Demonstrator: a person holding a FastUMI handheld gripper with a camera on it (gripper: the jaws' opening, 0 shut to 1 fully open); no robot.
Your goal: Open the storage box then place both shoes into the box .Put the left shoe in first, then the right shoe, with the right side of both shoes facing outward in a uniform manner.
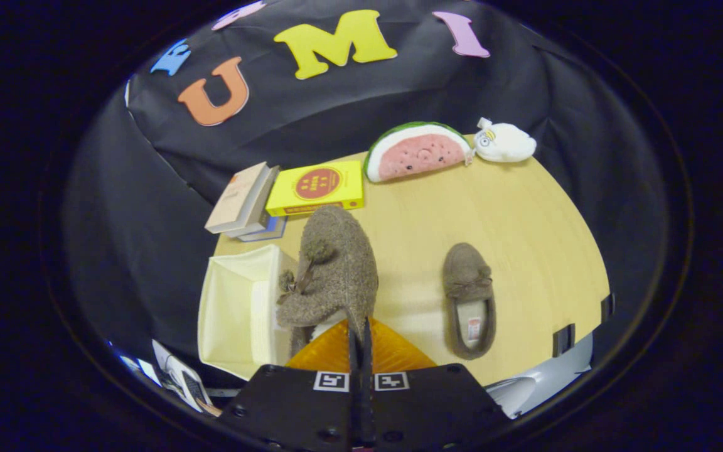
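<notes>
My gripper (359,336) is shut on the heel rim of a fuzzy brown slipper (333,270), which hangs in the air, toe pointing away, beside the right wall of the open cream storage box (236,311). The box stands to the left of my fingers and looks empty inside. A second brown slipper (469,300) with a small bow lies flat on the wooden table (524,220) to the right of my fingers, toe pointing away, its opening facing up.
Beyond the held slipper lie a yellow box (316,187) and a stack of books (245,202). A watermelon plush (417,150) and a white plush toy (504,142) sit at the table's far edge. The table's right edge curves near the second slipper.
</notes>
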